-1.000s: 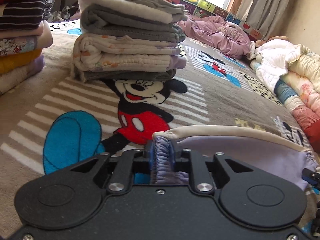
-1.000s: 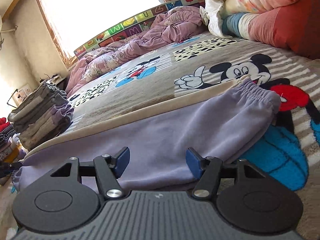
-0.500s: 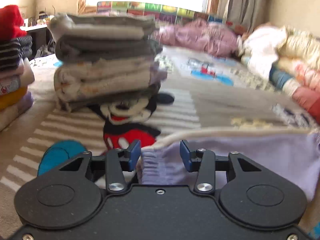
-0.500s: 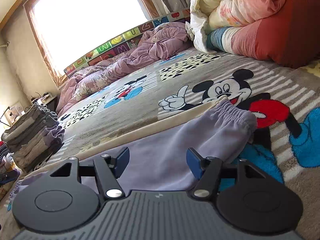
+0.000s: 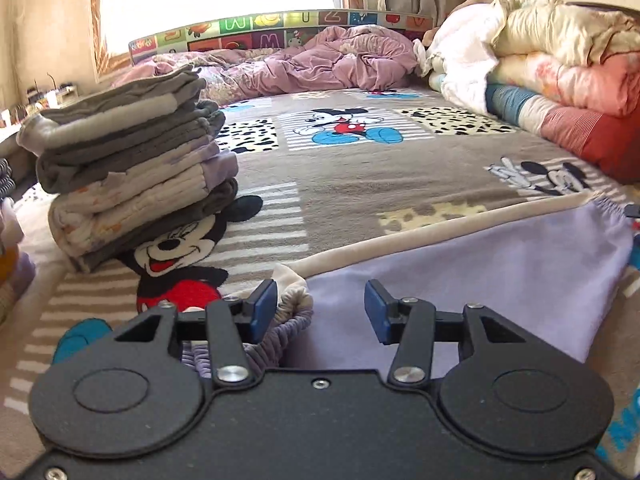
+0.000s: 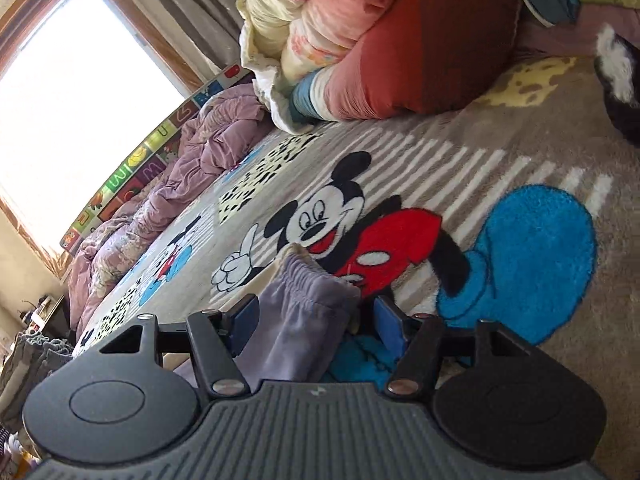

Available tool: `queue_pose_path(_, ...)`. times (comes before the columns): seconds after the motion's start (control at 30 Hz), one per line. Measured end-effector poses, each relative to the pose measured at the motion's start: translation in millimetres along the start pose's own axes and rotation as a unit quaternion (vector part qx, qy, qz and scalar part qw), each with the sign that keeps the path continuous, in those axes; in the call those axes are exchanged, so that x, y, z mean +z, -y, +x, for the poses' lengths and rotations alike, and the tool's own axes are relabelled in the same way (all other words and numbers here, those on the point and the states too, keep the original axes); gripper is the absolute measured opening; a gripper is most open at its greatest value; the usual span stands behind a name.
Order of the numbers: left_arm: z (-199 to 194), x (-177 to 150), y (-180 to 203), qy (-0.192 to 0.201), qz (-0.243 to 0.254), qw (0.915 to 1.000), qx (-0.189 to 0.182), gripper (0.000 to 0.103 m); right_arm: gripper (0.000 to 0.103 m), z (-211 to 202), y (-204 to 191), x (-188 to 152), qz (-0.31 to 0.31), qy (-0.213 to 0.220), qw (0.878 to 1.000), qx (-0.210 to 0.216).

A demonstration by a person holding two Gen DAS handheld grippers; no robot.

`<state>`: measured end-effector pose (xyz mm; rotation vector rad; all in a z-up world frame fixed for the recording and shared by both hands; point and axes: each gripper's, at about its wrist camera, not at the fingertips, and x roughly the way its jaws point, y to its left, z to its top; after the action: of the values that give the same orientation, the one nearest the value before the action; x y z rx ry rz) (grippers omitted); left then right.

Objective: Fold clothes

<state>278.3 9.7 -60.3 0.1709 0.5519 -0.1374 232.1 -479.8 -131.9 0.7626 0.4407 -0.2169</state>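
On the Mickey Mouse blanket, the lilac trousers lay stretched flat across the near part of the bed, cream edge toward the far side. My left claw stood spread wide, its blue pads apart and gripping nothing, the gathered cuff bunched just beside the left pad. My right claw, tilted hard to one side, was spread too, the other elastic cuff sitting loose between its pads without being pinched.

The risk, as I judged it, lay in closing unevenly: if my left claw shut where it stood, it might catch only the top layer or miss the bunched cuff altogether, and the fold would drag crooked. My right claw's tilt might pinch blanket pile along with the cloth. To the far left, the stack of folded clothes leaned noticeably; a careless sweep near it could topple it.
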Motion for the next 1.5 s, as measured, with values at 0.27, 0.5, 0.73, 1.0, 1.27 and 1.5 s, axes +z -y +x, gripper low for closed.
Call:
queue_pose_path(0.27,-4.8,6.1,-64.6,0.031,-0.085,0.9936,0.069,0.035,0.065,9.6,6.6,-1.1,0.003,-0.013,1.0,0.014)
queue_pose_path(0.5,4.2,4.6,-57.6,0.015,-0.088,0.9959,0.007,0.033,0.064,11.3,1.3,-0.4,-0.019,-0.014,1.0,0.006)
queue_pose_path(0.73,30.3,-8.0,-47.7,-0.055,-0.057,0.9962,-0.036,0.047,0.068,16.7,-9.0,-0.4,-0.058,-0.016,0.998,0.014)
queue_pose_path(1.0,1.0,3.5,-27.9,0.013,-0.025,0.9981,-0.055,0.047,0.052,16.3,15.3,6.6,0.018,-0.01,1.0,0.018)
queue_pose_path(1.27,11.8,-8.2,-1.3,-0.002,0.015,0.9958,-0.091,0.049,0.06,19.5,20.6,10.0,0.036,-0.022,0.998,0.041)
queue_pose_path(1.5,8.4,-7.2,0.7,0.008,0.003,0.9948,-0.102,0.049,0.062,30.3,14.6,9.9,-0.005,-0.063,0.995,0.079)
